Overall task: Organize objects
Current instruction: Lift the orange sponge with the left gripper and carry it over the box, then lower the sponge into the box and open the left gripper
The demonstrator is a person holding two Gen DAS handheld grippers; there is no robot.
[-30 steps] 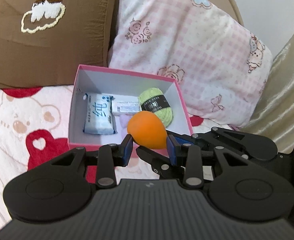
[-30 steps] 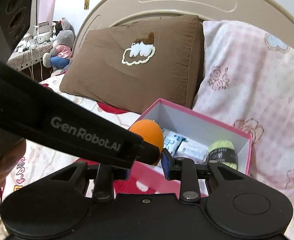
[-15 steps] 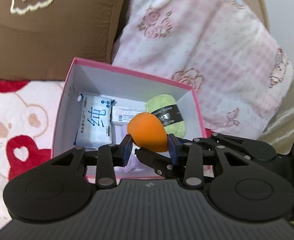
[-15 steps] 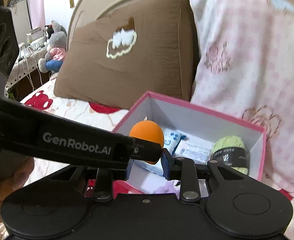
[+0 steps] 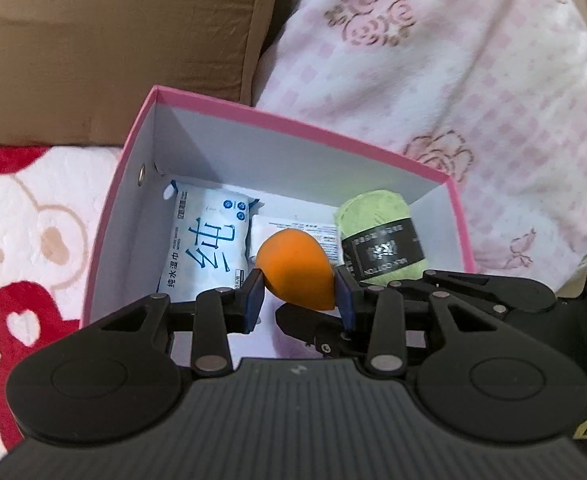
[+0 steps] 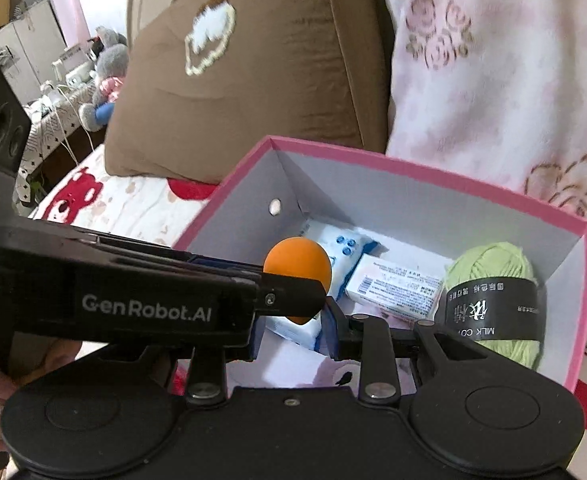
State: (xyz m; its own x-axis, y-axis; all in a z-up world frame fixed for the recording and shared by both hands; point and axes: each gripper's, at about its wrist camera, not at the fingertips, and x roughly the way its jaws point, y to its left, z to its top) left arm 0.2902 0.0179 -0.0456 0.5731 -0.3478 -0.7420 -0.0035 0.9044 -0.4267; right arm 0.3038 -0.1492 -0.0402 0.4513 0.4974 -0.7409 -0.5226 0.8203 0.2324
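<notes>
- The left gripper (image 5: 298, 293) is clamped on the orange makeup sponge (image 5: 293, 274), low centre of frame over the pink box (image 5: 293, 122).
- The right gripper (image 6: 291, 330) is closed, empty.
- Step: placing. Next, lower into the gap between wet-wipes pack (image 5: 207, 250) and green yarn (image 5: 377, 242), then release.

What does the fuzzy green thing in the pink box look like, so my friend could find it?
Find the pink box on the bed, in front of the pillows. Look in its far right corner, beside the small white carton. There lies the ball of yarn: light green, soft and round, with a black paper band around its middle, unlike the flat white packs next to it.
</notes>
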